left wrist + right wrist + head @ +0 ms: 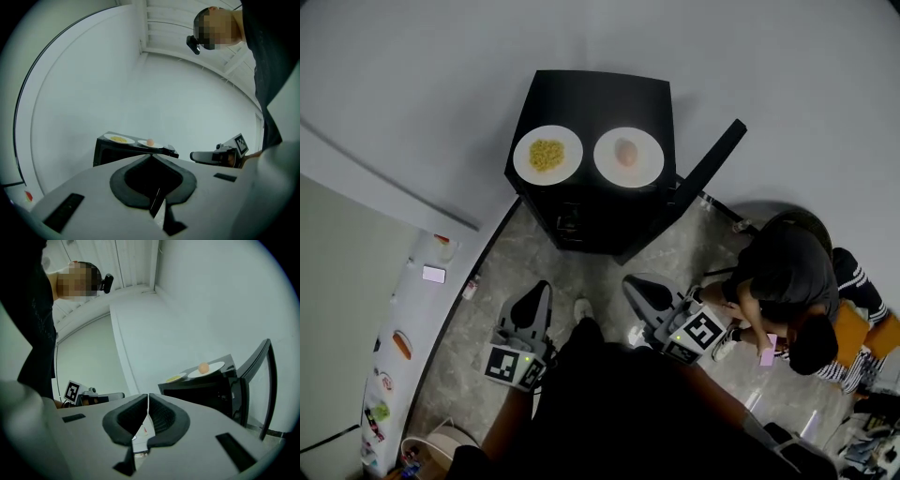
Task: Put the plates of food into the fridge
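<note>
- Head view: the left gripper [536, 295] and the right gripper [637, 286] are side by side and apart. Both point toward the black worktop [591, 103].
- Head view: two white plates lie on the worktop, well ahead of both sets of fingers. The plate of yellow food [547, 155] is ahead of the left fingers. The plate with a pink ball [628, 157] is ahead of the right fingers, just beside the first plate and not touching it.
- Head view: the fridge [417, 319], with magnets on its face, stands left of the left fingers. A seated person [787, 281] is right of the right fingers.
- Left gripper view: the fingers [121, 187] are closed together with nothing between them. The plate of yellow food [119, 138] and the plate with a pink ball [150, 143] show beyond the fingertips. The right gripper [206, 156] is off to the right.
- Right gripper view: the fingers [165, 418] are closed together and hold nothing. Both plates sit on the worktop [201, 392], beyond the fingertips and to their right. A chair [265, 376] stands further right.
</note>
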A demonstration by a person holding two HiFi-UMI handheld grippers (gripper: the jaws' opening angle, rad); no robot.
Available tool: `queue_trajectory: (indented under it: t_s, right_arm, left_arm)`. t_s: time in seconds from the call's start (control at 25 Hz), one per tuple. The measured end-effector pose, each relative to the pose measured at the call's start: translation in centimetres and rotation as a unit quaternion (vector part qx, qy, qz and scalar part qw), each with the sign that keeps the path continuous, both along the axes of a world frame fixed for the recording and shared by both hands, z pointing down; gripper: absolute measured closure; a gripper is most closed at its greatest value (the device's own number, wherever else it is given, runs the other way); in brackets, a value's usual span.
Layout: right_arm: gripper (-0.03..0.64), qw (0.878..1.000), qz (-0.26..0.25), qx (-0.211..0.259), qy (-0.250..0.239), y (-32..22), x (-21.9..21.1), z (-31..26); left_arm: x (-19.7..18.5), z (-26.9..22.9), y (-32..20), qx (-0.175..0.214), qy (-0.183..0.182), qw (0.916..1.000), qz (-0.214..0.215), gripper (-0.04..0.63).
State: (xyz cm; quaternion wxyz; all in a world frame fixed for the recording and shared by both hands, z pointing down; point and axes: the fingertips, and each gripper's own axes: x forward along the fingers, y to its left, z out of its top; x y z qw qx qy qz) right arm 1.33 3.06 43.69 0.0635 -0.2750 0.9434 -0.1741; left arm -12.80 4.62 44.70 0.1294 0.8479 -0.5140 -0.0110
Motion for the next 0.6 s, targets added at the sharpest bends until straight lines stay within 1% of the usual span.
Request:
queue_trajectory:
  t_s: [0.2,0.28,0.4,0.6]
  right_arm:
    - [0.588,0.999,0.028,-0.016,0.018,-2.8,-1.5,0.6]
    - [0.588,0.999,0.040,-0.019,0.018,-3.6,-1.9,0.7]
    - [0.588,0.998,0.058,-0.025,0.013,-4.7,-2.0,0.8]
    - [0.586,0.997,0.076,-0.027,0.007,-6.4,-1.8,0.7]
  left_arm:
    - [-2.0,0.2,-3.1,0.004,0.009,0.9996,0.027,0.566]
    - [-2.7,0.3,-4.0,0.005,0.011,0.9993,0.034,0.566]
    - [-3.5,0.3,-5.0,0.009,0.014,0.9992,0.036,0.566]
    - [-3.7,0.6,-6.1,0.005,0.017,0.9991,0.038,0.566]
